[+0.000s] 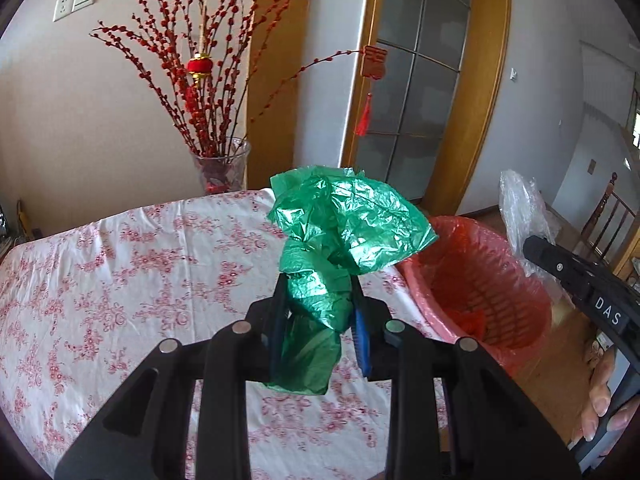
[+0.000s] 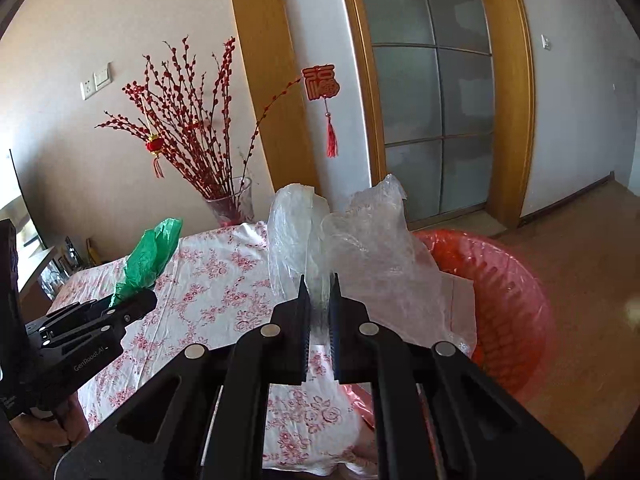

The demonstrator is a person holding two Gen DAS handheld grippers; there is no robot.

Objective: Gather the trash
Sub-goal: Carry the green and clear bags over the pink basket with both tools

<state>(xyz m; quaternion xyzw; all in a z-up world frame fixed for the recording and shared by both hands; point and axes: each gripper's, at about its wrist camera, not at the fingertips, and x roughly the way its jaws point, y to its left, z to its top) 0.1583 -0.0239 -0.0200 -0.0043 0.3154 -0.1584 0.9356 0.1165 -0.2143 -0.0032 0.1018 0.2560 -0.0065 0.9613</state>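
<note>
My left gripper [image 1: 320, 292] is shut on a crumpled green plastic bag [image 1: 344, 224], held above the right edge of the table [image 1: 120, 264]. The same green plastic bag [image 2: 150, 254] and left gripper [image 2: 136, 304] show at the left of the right wrist view. My right gripper [image 2: 319, 284] is shut on a clear plastic bag [image 2: 368, 248], raised over the table corner beside the bin. A red basket bin [image 1: 476, 280] lined with a pinkish bag stands on the floor just right of the table; its rim [image 2: 512, 280] lies behind the clear bag.
The table wears a white cloth with red flowers [image 2: 208, 280]. A glass vase of red berry branches [image 1: 220, 160] stands at its far edge. Behind are a wall, a wooden-framed glass door [image 2: 432, 120] and a wooden floor [image 2: 592, 240]. A hand [image 1: 600, 396] grips the right tool.
</note>
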